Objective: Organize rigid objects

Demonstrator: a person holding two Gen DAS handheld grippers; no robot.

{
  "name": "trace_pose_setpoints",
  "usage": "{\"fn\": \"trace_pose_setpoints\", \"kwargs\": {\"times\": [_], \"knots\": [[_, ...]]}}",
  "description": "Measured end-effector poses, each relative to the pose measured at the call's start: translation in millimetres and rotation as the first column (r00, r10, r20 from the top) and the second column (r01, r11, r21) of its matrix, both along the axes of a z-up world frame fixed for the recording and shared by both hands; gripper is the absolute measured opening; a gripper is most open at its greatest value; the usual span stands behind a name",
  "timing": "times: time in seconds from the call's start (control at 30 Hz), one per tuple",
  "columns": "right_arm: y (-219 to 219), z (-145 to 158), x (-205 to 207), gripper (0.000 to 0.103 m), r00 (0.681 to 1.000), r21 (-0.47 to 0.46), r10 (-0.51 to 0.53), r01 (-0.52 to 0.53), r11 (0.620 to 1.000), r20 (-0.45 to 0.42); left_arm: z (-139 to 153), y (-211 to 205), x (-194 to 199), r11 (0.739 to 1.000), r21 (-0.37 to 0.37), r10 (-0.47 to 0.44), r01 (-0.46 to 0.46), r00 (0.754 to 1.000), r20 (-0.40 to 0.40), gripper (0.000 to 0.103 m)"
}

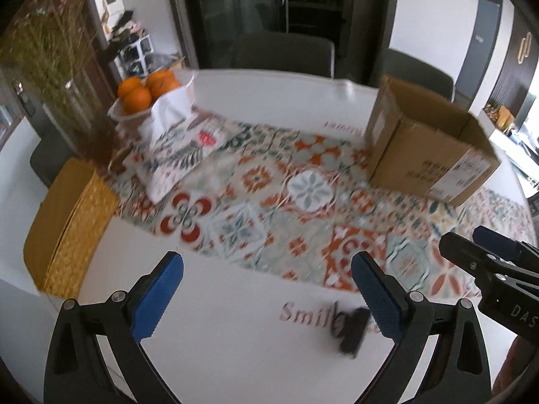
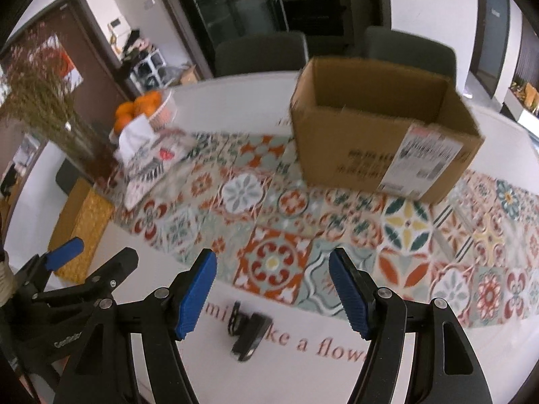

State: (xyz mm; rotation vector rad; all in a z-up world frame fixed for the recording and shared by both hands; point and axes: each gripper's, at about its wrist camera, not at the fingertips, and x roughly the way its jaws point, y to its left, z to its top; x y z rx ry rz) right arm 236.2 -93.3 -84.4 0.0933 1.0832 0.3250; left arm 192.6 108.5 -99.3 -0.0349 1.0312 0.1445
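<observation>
Nothing looks put away yet. A small black thing [image 2: 247, 336] lies on the white table [image 2: 421, 363], near the edge, well apart from the open box [image 2: 377, 141] (its inside is hidden). Both claws, left [image 1: 267, 291] and right [image 2: 273, 291], are apart and hold nothing.

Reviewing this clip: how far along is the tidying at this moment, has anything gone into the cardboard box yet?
Nothing looks done: what shows of the inside of the cardboard box is bare, though its floor is hidden. In hand: nothing. The left gripper and right gripper are both open and empty above the table. Left: the small black object lies loose on the white tabletop, in front of the right gripper, to be picked up.
</observation>
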Motion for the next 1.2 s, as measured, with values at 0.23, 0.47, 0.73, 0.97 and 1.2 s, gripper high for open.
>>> {"fn": "trace_pose_setpoints", "kwargs": {"times": [0.23,0.47,0.73,0.97,1.2], "knots": [[22,-39,-10,0.069,0.992,-0.003,0.044,-0.045,0.999,-0.117,-33,20,-16,0.999,0.011,0.035,-0.034,0.996,-0.083,0.102],[36,-75,-18,0.069,0.975,-0.009,0.071,-0.075,0.997,-0.211,-60,33,-26,0.998,0.025,0.054,-0.051,0.988,-0.148,0.102],[57,-114,-24,0.069,0.944,-0.012,0.089,-0.098,0.995,-0.317,-90,51,-34,0.995,0.033,0.094,-0.089,0.971,-0.220,0.101],[64,-142,-26,0.069,0.924,-0.032,0.063,-0.081,0.996,-0.376,-112,58,-39,0.993,0.039,0.117,-0.111,0.954,-0.277,0.101],[72,-145,-31,0.052,0.943,-0.102,0.073,-0.111,0.989,-0.324,-125,60,-39,0.992,0.019,0.122,-0.122,0.942,-0.314,0.101]]}}
